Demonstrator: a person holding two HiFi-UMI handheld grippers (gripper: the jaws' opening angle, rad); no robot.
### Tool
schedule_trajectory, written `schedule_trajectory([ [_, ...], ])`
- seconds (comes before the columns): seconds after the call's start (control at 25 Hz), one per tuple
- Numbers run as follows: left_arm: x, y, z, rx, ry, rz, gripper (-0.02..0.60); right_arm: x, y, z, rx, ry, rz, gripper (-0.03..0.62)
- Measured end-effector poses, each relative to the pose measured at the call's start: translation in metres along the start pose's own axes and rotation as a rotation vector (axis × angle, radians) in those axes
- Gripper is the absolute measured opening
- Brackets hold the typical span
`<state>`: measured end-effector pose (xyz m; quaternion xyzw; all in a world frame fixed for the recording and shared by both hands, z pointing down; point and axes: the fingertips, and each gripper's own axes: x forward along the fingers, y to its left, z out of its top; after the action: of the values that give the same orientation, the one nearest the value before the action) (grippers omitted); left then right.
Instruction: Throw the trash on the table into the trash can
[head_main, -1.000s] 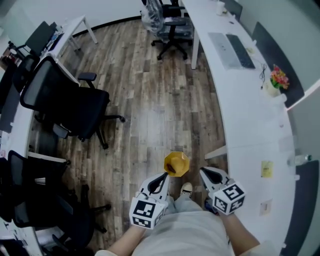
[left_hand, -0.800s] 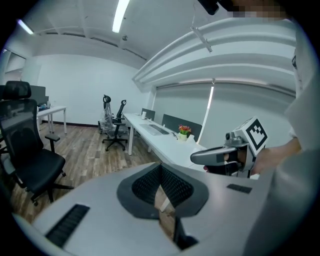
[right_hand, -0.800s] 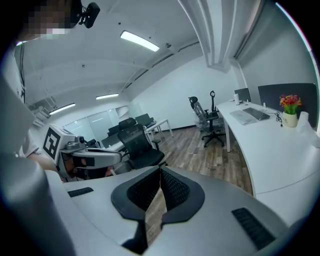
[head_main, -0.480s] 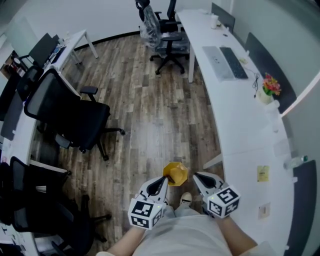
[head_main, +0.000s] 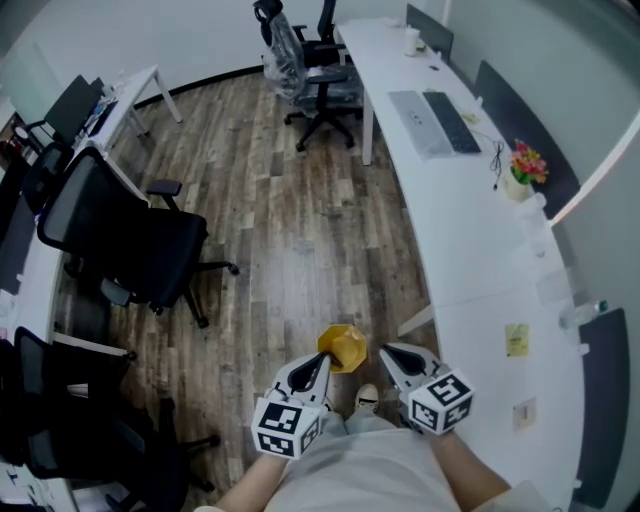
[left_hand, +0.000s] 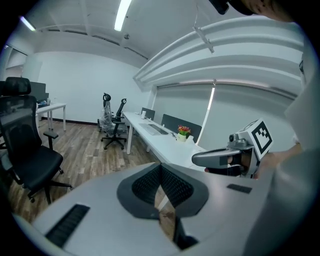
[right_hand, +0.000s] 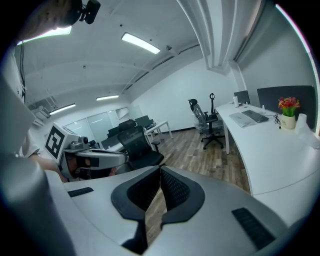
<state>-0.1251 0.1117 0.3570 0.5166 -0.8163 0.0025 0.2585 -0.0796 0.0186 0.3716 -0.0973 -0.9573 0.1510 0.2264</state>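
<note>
Head view has both tools low, close to the person's body. The left tool and the right tool are each clenched on nothing, pads meeting. Between their tips, on the wood floor, stands a small yellow open-topped bin, likely the trash can. A small yellow paper scrap lies on the long white counter at right, well apart from both tools. To do the pickup well, release the right tool, swing it right over the near counter, and pinch the scrap by an edge.
</note>
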Motion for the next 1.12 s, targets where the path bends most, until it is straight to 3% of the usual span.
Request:
schedule_trajectory([
  [0.32, 0.023, -0.028, 0.004, 0.039, 0.026, -0.107, 0.000, -0.034, -0.029, -0.002, 0.041, -0.034, -0.121, 0.034],
  [0.8, 0.086, -0.123, -0.004, 0.182, 0.099, -0.375, 0.000, -0.148, -0.114, -0.036, 0.165, -0.113, -0.455, 0.035],
  [1.12, 0.124, -0.168, -0.002, 0.191, 0.114, -0.416, 0.000, -0.222, -0.177, -0.059, 0.196, -0.146, -0.622, 0.034],
])
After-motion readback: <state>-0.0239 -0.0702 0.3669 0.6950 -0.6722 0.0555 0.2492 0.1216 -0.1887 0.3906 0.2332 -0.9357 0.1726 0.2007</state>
